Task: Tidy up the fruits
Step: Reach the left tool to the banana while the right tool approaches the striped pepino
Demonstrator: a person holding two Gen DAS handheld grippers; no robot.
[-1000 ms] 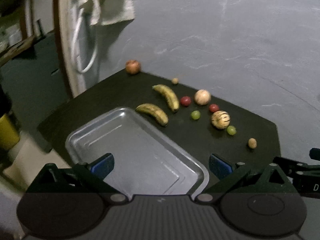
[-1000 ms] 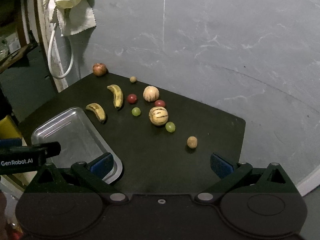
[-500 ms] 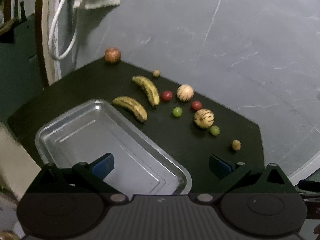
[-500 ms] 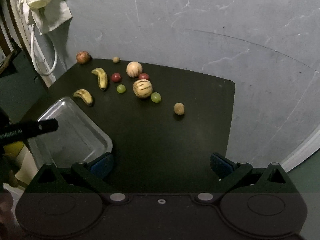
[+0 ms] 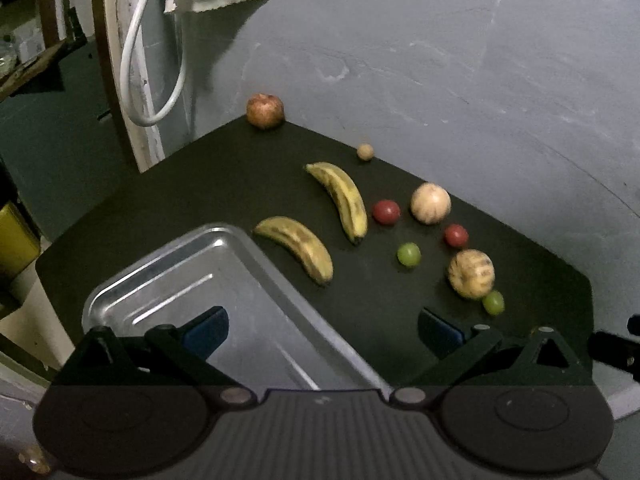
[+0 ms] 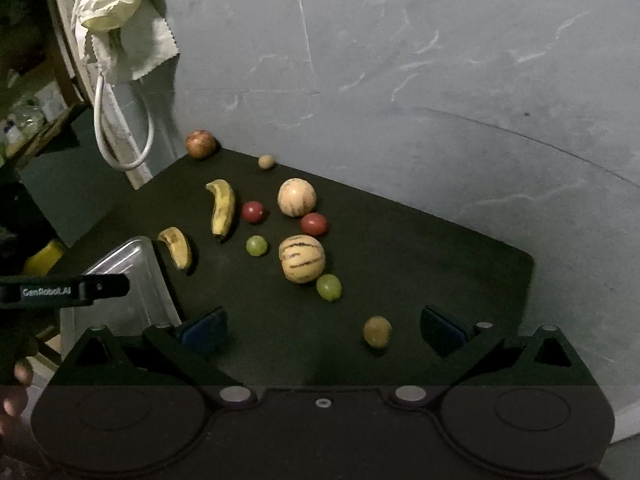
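Note:
Fruit lies loose on a black table (image 5: pixel 192 184): two bananas (image 5: pixel 298 246) (image 5: pixel 342 196), two striped melons (image 5: pixel 471 273) (image 5: pixel 431 203), red (image 5: pixel 386 212) and green (image 5: pixel 408 255) small fruits, and an apple (image 5: pixel 265 110) at the far corner. A metal tray (image 5: pixel 132 280) sits at the near left, empty. My left gripper (image 5: pixel 322 330) is open above the tray's right rim. My right gripper (image 6: pixel 322 330) is open and empty above the table, with a small brown fruit (image 6: pixel 377 331) between its fingers' line.
A grey wall stands behind the table. A cloth (image 6: pixel 132 44) and a white cable loop (image 6: pixel 120 136) hang at the far left. The left gripper body (image 6: pixel 64 290) shows at the left of the right wrist view. A yellow object (image 5: pixel 14 236) sits below the table's left edge.
Both grippers have moved in closer to the table and the fruit looks larger. The right gripper's view now reaches lower toward the small brown fruit. Both stay open.

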